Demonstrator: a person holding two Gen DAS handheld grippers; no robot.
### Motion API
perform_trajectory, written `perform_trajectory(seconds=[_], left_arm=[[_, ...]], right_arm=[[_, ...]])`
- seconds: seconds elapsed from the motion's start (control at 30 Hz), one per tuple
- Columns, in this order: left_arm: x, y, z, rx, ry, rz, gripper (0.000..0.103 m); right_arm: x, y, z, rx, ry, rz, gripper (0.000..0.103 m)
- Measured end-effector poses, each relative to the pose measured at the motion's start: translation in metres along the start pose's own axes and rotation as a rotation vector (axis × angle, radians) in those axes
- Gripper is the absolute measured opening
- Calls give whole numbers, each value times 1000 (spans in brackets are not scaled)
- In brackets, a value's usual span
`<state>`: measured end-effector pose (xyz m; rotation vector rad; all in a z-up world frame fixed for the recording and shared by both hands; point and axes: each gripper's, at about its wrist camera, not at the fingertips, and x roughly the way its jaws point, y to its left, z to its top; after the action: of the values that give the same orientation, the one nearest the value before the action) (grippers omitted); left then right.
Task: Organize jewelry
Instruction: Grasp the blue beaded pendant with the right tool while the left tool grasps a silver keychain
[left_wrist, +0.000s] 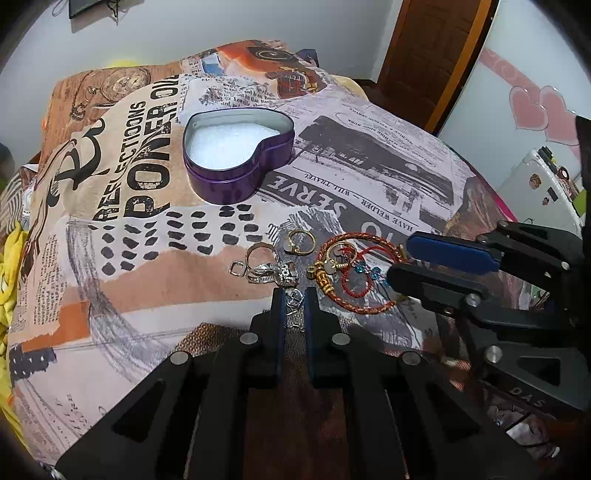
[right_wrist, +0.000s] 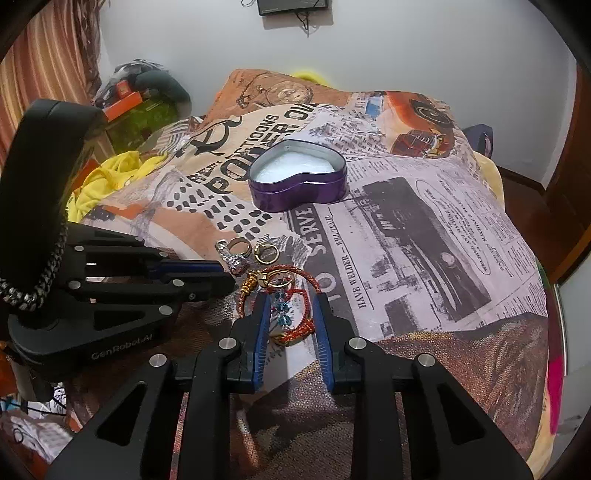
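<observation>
While rings lie loose, red braided bracelet (right_wrist: 295, 299) coils round charms

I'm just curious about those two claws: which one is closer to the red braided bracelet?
Right. The right tool straddles the red bracelet, its fingers on either side of it. The left tool sits beside it, at a small silver piece.

Black hand-held gripper (right_wrist: 290, 317), blue ribbed pads (right_wrist: 261, 332), silver screws, "GenRobot.AI" lettering.
</observation>
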<state>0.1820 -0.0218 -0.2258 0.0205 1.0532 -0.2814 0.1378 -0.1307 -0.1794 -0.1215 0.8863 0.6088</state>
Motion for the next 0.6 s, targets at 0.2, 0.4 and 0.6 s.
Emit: perform_trajectory(seconds=[0.2, 0.4, 0.6], left_arm=[[-22, 7, -2, -11, -49, 27, 8], [-37, 10, -5, -20, -87, 44, 8], [-41, 11, -8, -38, -101, 34, 8]], right_arm=[[2, 4, 3, -6, 0, 40, 17], [14, 8, 3, -9, 41, 55, 15], [24, 12, 0, -36, 77, 15, 9]])
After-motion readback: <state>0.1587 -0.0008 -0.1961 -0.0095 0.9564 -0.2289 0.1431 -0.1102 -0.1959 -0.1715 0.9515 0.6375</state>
